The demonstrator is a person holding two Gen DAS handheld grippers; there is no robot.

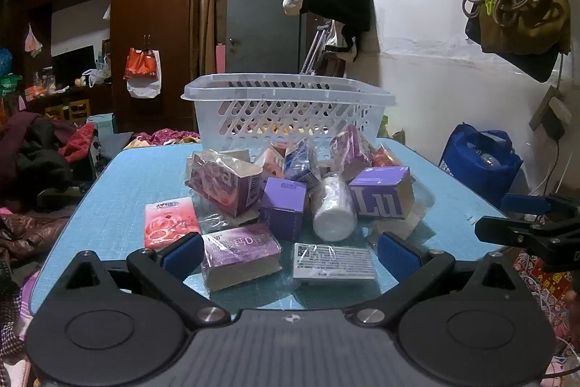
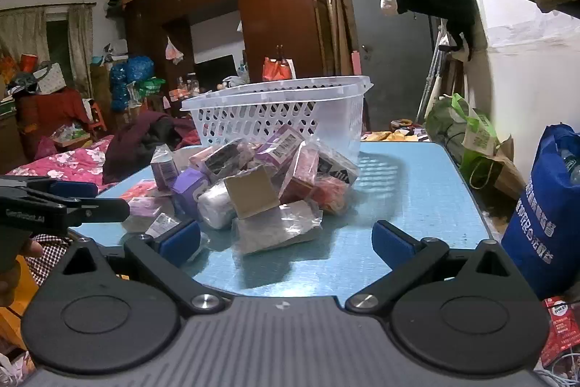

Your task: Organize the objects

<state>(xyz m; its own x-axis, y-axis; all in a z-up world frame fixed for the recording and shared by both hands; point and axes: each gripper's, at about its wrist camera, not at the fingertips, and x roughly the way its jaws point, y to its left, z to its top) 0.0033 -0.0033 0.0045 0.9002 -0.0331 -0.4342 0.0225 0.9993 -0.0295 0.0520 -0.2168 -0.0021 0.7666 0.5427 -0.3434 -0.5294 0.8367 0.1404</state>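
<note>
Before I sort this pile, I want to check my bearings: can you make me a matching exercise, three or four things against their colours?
Things:
1. basket
2. table
3. tissue pack
4. "Lu" box

Colours:
A. purple
B. light blue
C. clear white
D. red and pink

Pairs: 1-C, 2-B, 3-D, 4-A
</note>
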